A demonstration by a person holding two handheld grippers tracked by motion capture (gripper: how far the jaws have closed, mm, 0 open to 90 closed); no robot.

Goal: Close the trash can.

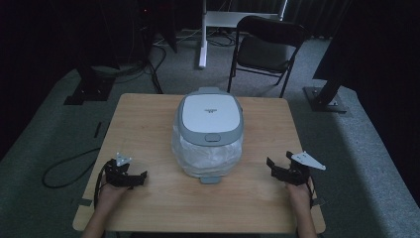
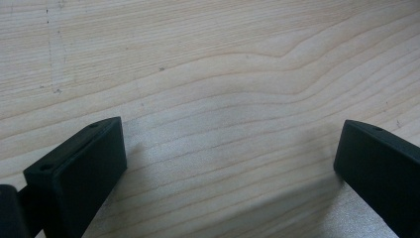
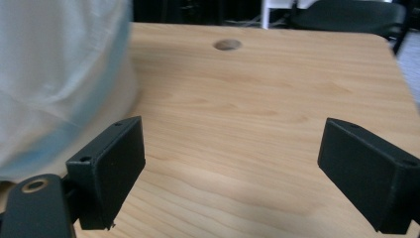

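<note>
Standing in the middle of the wooden surface (image 1: 148,119) is a grey-and-white bin (image 1: 210,131) with its lid shut and a white liner bulging below. The left gripper (image 1: 141,176) rests well off to its left, jaws spread wide over bare wood; the right gripper (image 1: 271,166) sits to its right, jaws equally wide, holding nothing.

Beyond your grippers, past the wooden table's (image 1: 148,114) far edge, a black folding chair (image 1: 267,47) stands on grey carpet (image 1: 376,148); dark curtains (image 1: 44,34) close the dim room behind it.
</note>
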